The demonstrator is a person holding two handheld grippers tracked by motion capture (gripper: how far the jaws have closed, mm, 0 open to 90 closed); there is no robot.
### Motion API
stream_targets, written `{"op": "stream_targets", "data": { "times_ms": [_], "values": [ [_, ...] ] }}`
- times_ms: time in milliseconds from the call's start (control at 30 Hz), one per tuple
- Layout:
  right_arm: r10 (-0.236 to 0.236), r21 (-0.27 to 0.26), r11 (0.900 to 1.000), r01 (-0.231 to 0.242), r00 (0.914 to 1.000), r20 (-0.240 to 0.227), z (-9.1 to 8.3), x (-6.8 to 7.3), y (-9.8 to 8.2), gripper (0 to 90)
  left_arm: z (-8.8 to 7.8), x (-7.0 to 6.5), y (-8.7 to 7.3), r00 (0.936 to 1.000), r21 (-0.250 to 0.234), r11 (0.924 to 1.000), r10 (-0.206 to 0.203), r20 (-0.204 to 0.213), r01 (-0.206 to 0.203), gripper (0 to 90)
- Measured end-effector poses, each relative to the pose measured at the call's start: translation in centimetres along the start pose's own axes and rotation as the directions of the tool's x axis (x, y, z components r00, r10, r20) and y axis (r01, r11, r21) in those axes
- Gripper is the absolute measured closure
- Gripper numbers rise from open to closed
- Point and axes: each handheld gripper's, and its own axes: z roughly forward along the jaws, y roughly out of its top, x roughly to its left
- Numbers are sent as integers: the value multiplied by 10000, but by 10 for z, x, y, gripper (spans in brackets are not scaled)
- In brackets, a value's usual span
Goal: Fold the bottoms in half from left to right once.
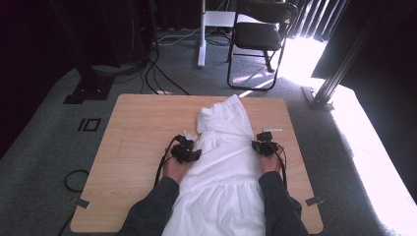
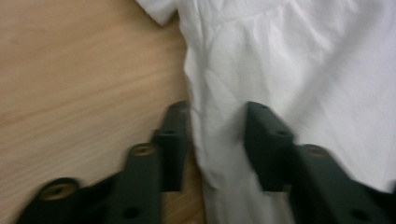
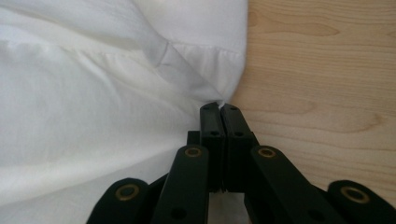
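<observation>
Grey carpet (image 1: 49, 147) surrounds my wooden table (image 1: 137, 128); sunlight hits the floor. My left gripper (image 2: 215, 140) straddles a white garment (image 1: 226, 162), jaws apart; my right gripper (image 3: 219, 109) pinches its edge.

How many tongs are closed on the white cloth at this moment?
1. The right tongs are shut on the white cloth's right edge. The left tongs stand open, straddling its left edge above the table.
</observation>
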Motion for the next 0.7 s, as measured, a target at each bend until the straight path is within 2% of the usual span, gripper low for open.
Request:
{"op": "stream_targets", "data": {
  "times_ms": [100, 167, 433, 467, 533, 600, 667, 700],
  "values": [
    [-228, 48, 9997, 228, 9997, -29, -3, 3, -4, 894, -2, -1, -5, 9997, -119, 9997, 221, 80, -220, 831],
    [-349, 81, 9994, 349, 9994, -25, -6, 5, -7, 893, -5, -1, -10, 9996, -176, 9996, 227, 139, -224, 860],
    [-677, 153, 9975, 683, 9970, -370, -25, 15, -29, 890, -32, -8, -45, 9988, -355, 9985, 421, 229, -413, 864],
    [-677, 153, 9975, 683, 9970, -370, -25, 15, -29, 890, -32, -8, -45, 9988, -355, 9985, 421, 229, -413, 864],
    [-723, 202, 9971, 735, 9959, -537, -33, 22, -39, 887, -45, -13, -64, 9982, -499, 9981, 387, 464, -364, 864],
    [-826, 282, 9960, 849, 9938, -744, -38, 26, -45, 881, -50, -17, -72, 9974, -503, 9977, 475, 534, -448, 862],
    [-864, 432, 9950, 901, 9930, -807, -42, 29, -47, 823, -54, -20, -76, 9969, -495, 9968, 648, 444, -626, 832],
    [-996, 226, 9946, 1017, 9918, -795, -46, 30, -46, 753, -55, -19, -76, 9972, -534, 9966, 642, 384, -621, 767]
  ]
}}
